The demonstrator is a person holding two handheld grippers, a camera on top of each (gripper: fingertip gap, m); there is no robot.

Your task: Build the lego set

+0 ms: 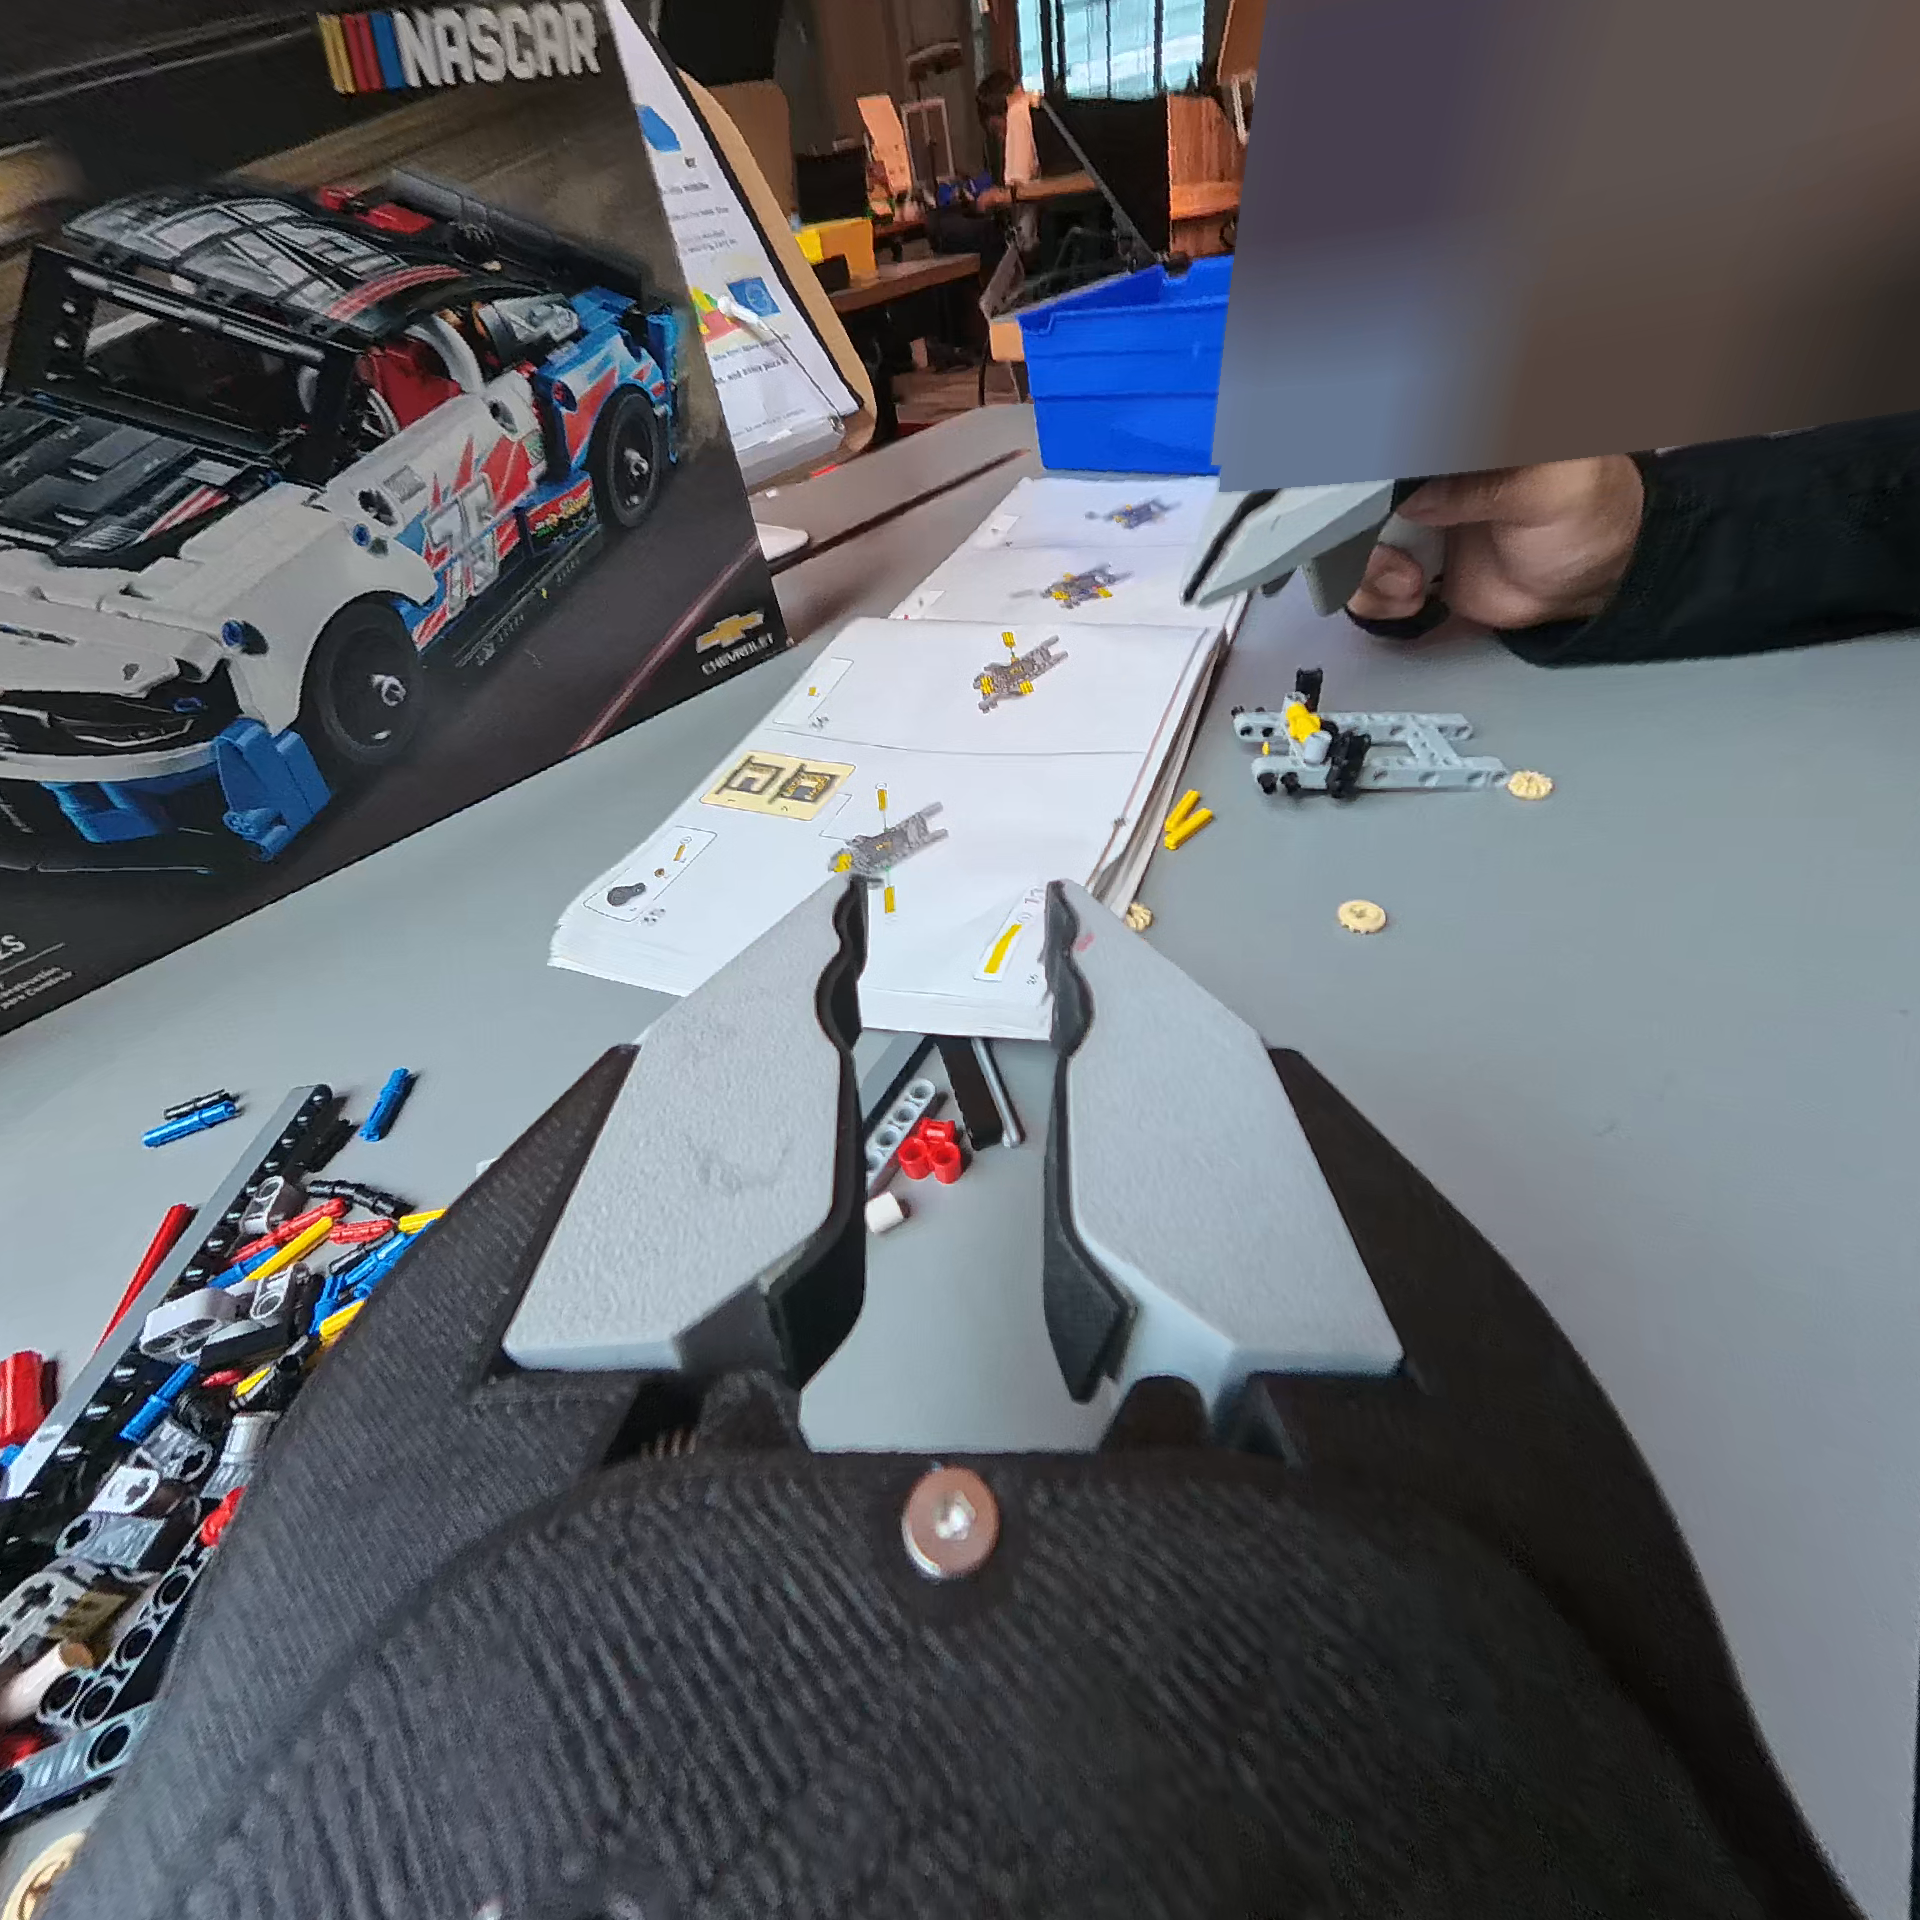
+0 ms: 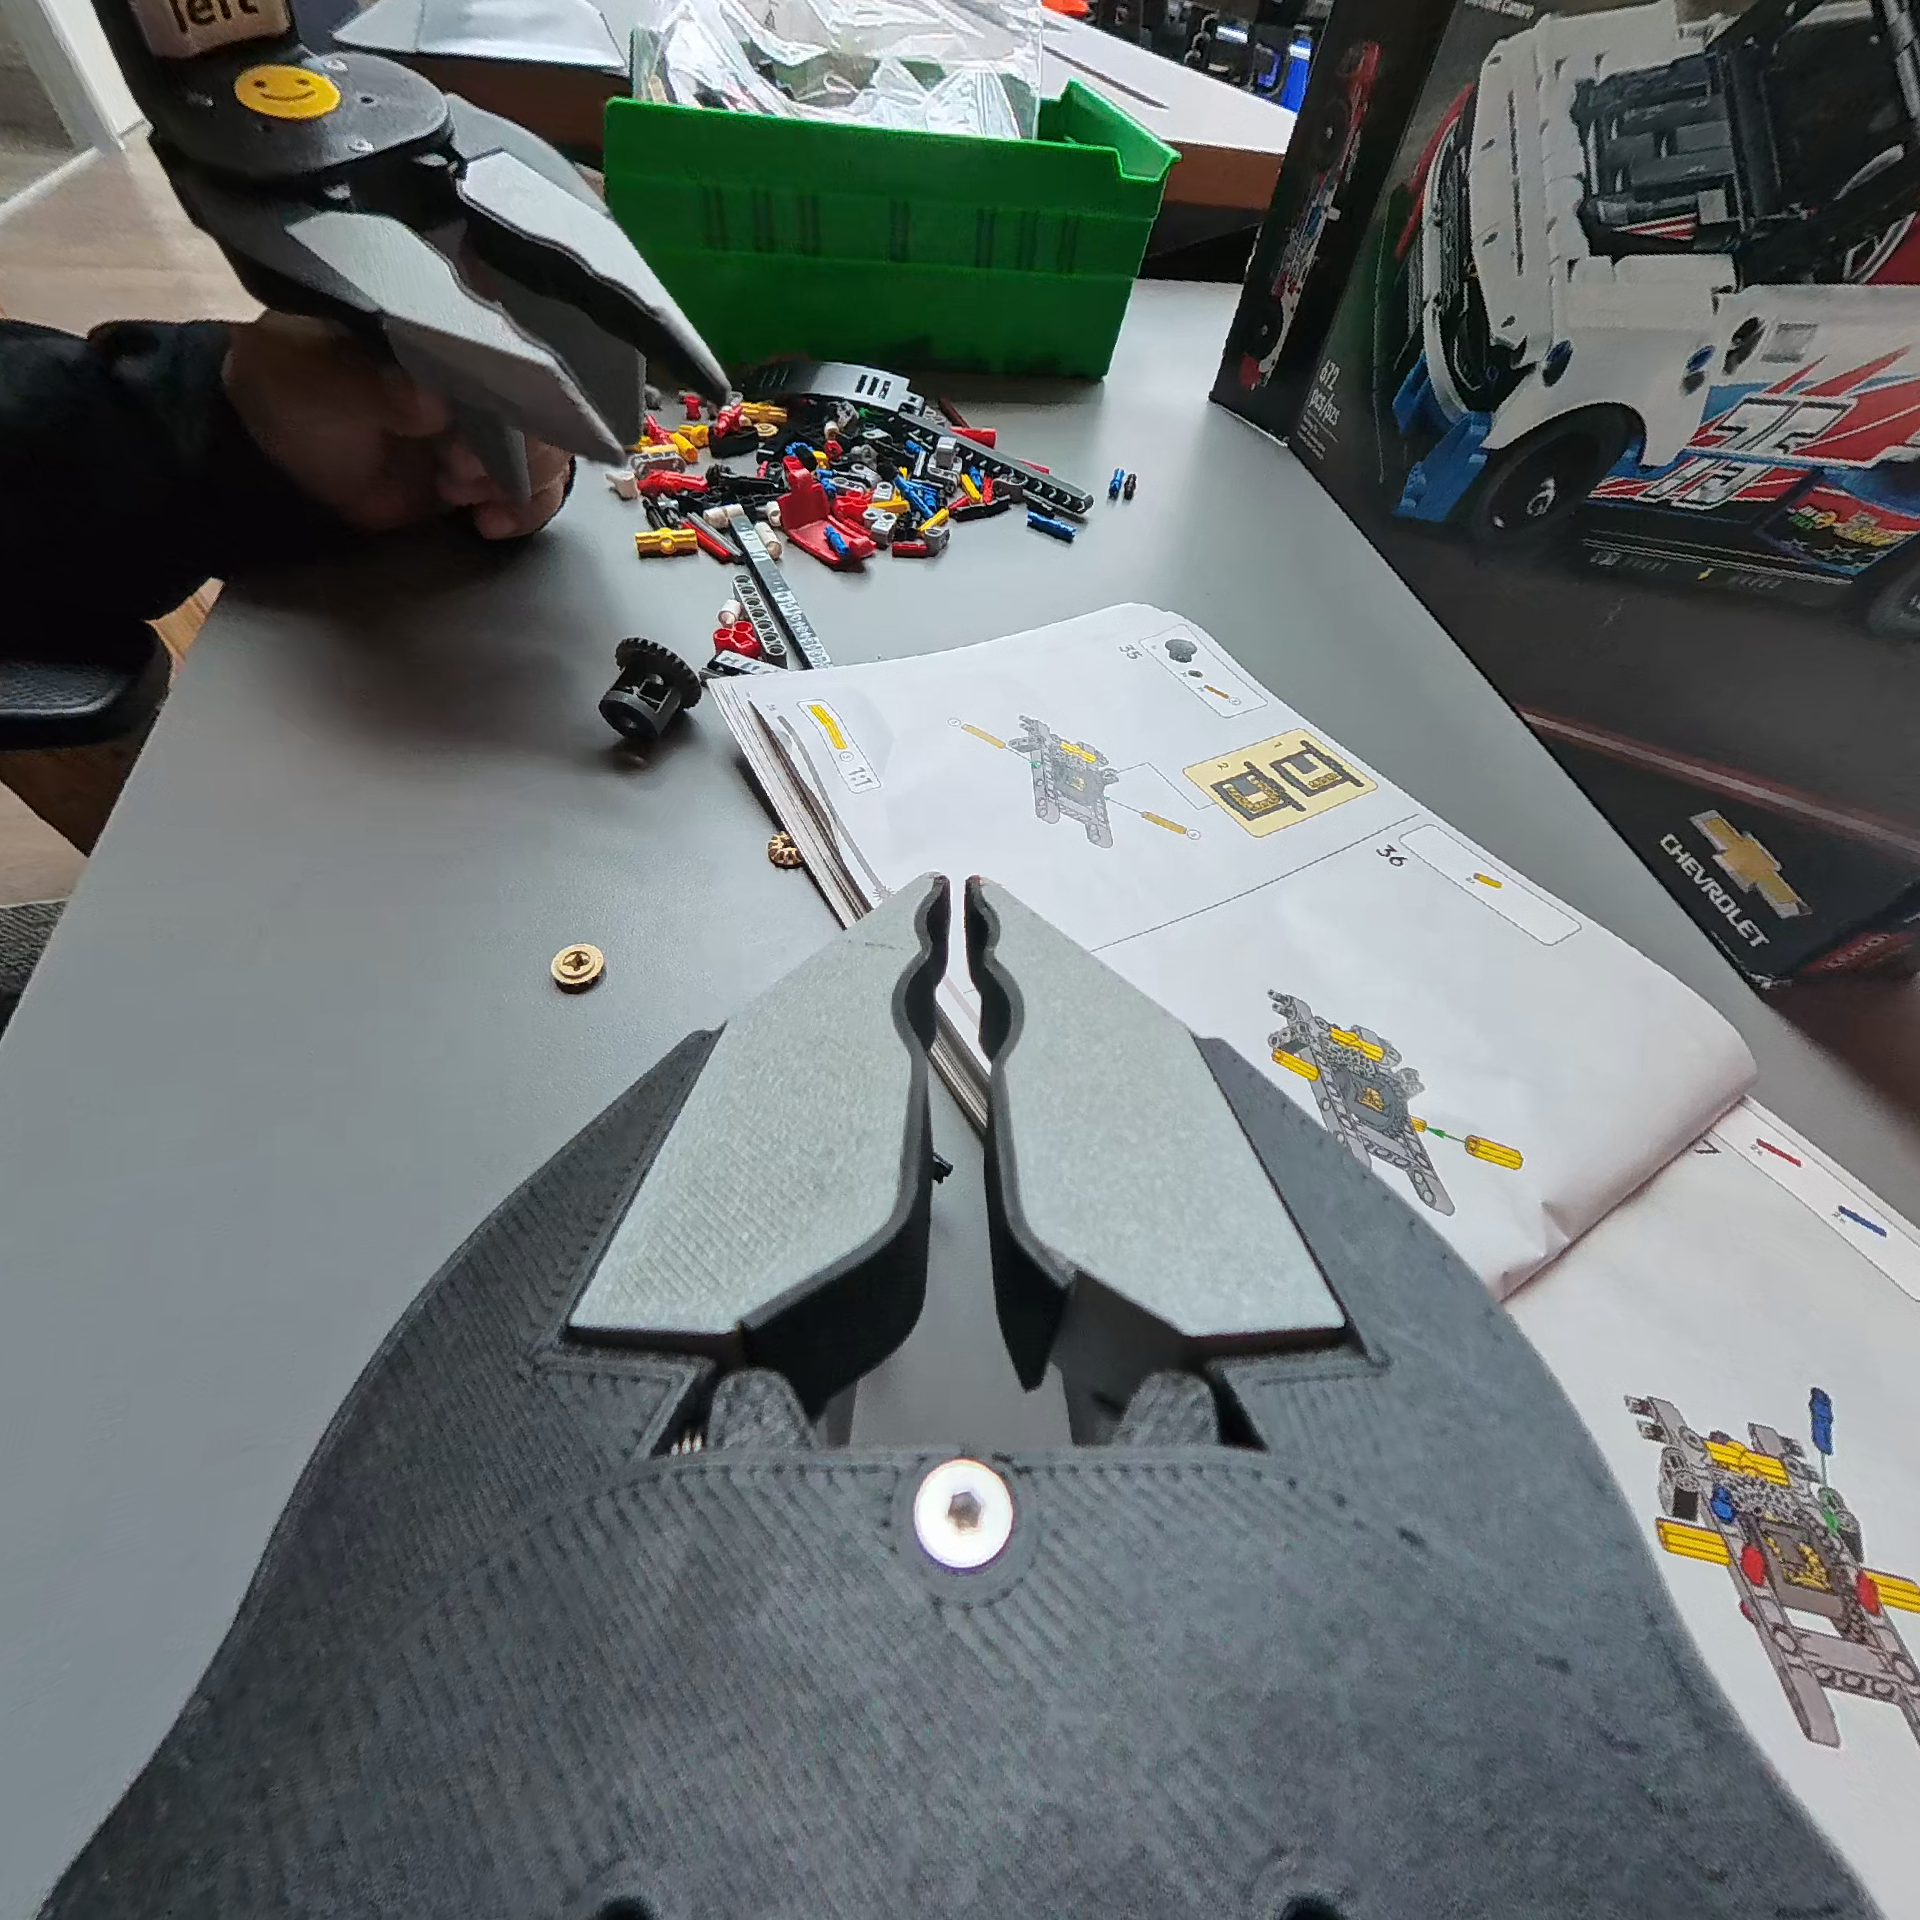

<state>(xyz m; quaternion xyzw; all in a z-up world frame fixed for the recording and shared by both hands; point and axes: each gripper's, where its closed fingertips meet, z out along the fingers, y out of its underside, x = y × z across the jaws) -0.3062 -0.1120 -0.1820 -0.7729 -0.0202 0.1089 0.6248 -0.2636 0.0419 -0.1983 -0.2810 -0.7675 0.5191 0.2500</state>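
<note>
The left tool (image 1: 951,914) hovered with its fingers apart and nothing between them, its tips over the near edge of the open instruction booklet (image 1: 935,769) on the grey tabletop (image 1: 1558,1039). The right tool (image 2: 956,888) had its fingers nearly together — only a thin slit showed — and gripped nothing, its tips above the booklet's spine.

The loose lego pieces (image 2: 831,488) lay heaped in front of a green bin (image 2: 883,249). The partly built grey frame (image 1: 1361,743) sat just beyond the booklet's right edge, two yellow pins (image 1: 1184,821) beside it and tan gears (image 1: 1361,915) scattered nearby. A black differential gear (image 2: 649,691) rested near the booklet's corner — the set's box (image 1: 343,468) stood upright behind.
</note>
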